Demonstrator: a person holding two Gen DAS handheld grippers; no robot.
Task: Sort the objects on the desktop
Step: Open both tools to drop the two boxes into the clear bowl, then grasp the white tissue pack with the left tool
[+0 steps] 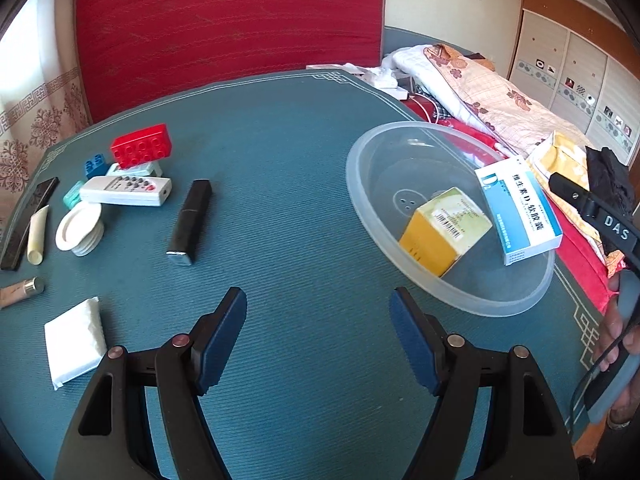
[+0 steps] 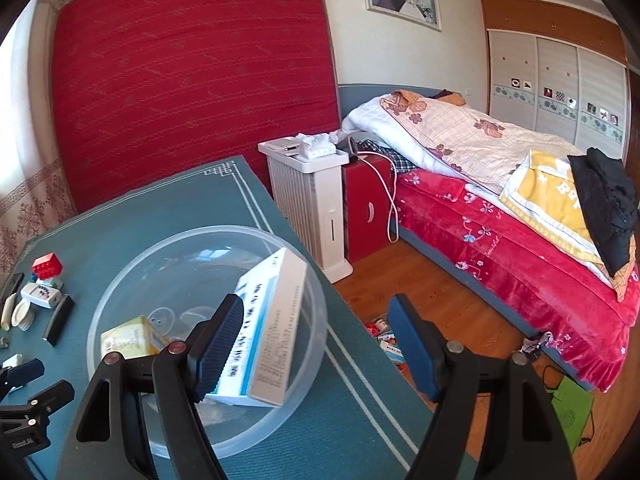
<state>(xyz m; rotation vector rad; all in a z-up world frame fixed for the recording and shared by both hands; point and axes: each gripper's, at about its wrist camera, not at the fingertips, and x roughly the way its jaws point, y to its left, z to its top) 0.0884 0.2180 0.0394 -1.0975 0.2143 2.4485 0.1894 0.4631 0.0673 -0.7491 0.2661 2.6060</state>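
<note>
My left gripper hovers open over the bare teal table mat, nothing between its fingers. A clear plastic bowl at the right holds a yellow box and a blue-and-white medicine box that leans on its rim. My right gripper is open just above the bowl. Its left finger stands in front of the medicine box without pressing it. Loose at the left lie a red brick, white remote, black bar, white cap, cream tube and tissue pack.
A red mattress stands upright behind the table. Past the table's right edge stand a white heater and a red nightstand, then a bed piled with bedding. Small items lie on the wooden floor.
</note>
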